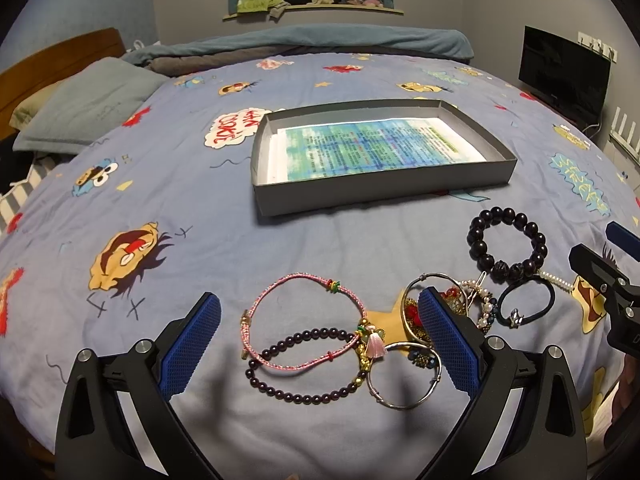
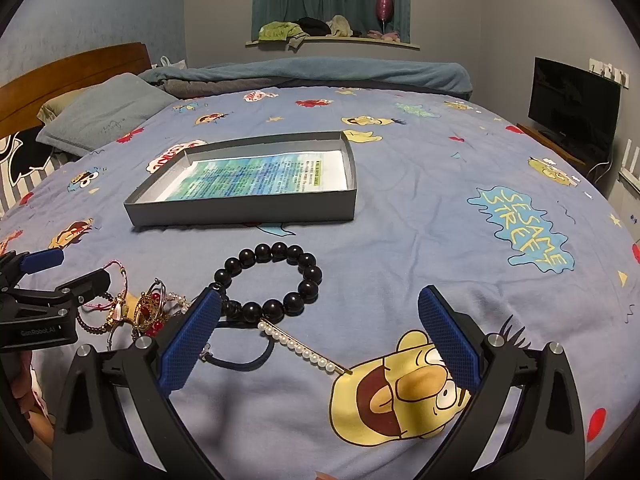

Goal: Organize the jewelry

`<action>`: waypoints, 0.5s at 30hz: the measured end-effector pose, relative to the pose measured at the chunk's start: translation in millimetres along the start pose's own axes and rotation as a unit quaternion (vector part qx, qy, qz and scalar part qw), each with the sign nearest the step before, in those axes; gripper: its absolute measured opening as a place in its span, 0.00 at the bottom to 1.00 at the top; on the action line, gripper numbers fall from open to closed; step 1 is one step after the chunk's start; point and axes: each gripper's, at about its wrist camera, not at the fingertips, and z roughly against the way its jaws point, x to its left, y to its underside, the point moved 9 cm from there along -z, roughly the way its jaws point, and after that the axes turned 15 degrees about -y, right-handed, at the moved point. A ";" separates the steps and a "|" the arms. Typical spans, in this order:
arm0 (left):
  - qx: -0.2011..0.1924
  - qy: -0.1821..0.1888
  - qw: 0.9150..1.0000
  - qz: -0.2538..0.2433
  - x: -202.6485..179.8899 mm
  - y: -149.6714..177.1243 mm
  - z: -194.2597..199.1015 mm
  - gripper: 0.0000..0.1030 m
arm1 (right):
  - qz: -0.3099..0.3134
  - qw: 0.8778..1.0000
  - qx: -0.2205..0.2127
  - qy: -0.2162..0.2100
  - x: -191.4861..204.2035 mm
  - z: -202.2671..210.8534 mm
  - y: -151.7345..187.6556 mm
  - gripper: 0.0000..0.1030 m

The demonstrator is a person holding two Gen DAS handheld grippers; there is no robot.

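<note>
Jewelry lies scattered on the cartoon bedspread in front of a shallow grey box [image 1: 492,170] [image 2: 244,210] lined with a printed sheet. My left gripper [image 1: 320,334] stands open over a pink cord bracelet [image 1: 280,286], a purple bead bracelet [image 1: 304,394] and a silver bangle [image 1: 404,402]. To their right sit a black bead bracelet [image 1: 480,246] [image 2: 308,290], a dark hair tie [image 1: 548,300] [image 2: 240,362] and a pearl hairpin [image 2: 300,346]. My right gripper [image 2: 320,334] is open above the hairpin, holding nothing. The left gripper [image 2: 52,272] shows at the left edge of the right wrist view.
The bed fills both views, with a grey pillow [image 1: 88,104] and a wooden headboard [image 2: 72,68] at the left. A folded blanket [image 1: 304,40] lies along the far side. A dark television [image 2: 572,100] stands at the right wall.
</note>
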 end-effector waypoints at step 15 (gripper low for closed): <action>-0.005 0.034 0.999 0.024 26.2 -4.9 -12.9 0.95 | -0.017 1.000 0.010 -0.023 -11.7 -16.4 -3.9 0.95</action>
